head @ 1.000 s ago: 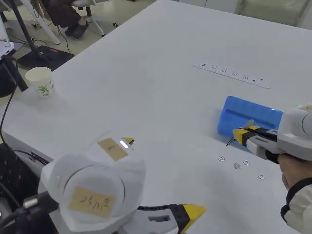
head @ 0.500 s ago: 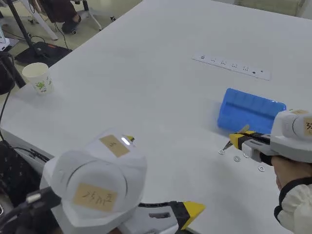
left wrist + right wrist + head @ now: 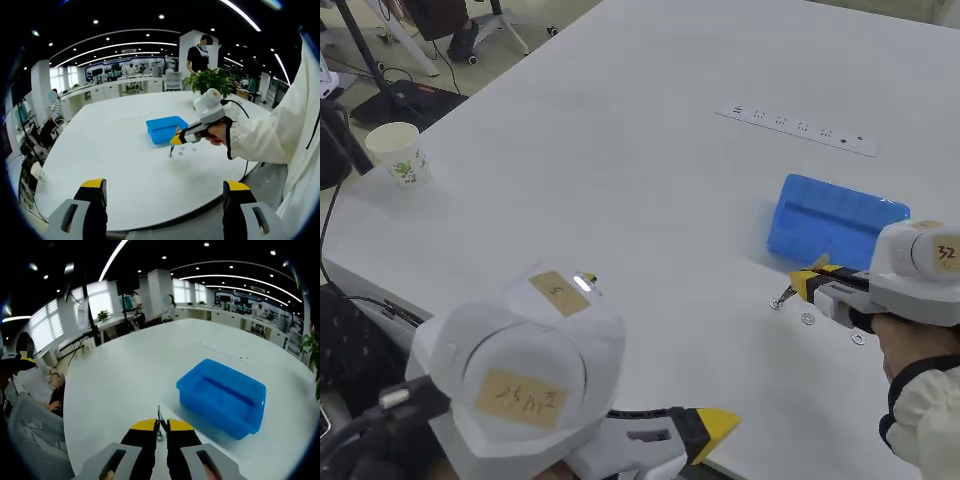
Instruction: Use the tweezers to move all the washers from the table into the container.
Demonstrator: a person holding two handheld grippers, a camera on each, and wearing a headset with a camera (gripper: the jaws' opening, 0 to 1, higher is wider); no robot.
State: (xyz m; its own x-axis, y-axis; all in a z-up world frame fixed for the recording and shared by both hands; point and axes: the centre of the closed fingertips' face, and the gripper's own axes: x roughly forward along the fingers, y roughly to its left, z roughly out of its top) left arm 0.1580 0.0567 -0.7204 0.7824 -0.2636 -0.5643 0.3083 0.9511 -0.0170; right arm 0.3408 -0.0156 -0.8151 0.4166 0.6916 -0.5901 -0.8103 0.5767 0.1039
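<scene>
Right gripper (image 3: 161,426): jaws closed on tweezers (image 3: 159,413), tips pointing forward. Blue container (image 3: 212,405): open-topped, ahead and rightward, on white table (image 3: 122,365).

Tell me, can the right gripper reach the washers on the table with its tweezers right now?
Probably yes: the right gripper holds the tweezers with their tips down by the washers, and nothing lies between them.

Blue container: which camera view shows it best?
The right gripper view: the container is near and large, with its rim and inside visible. In the head view the container is smaller, seen from above. In the left gripper view the container is small and far.
</scene>
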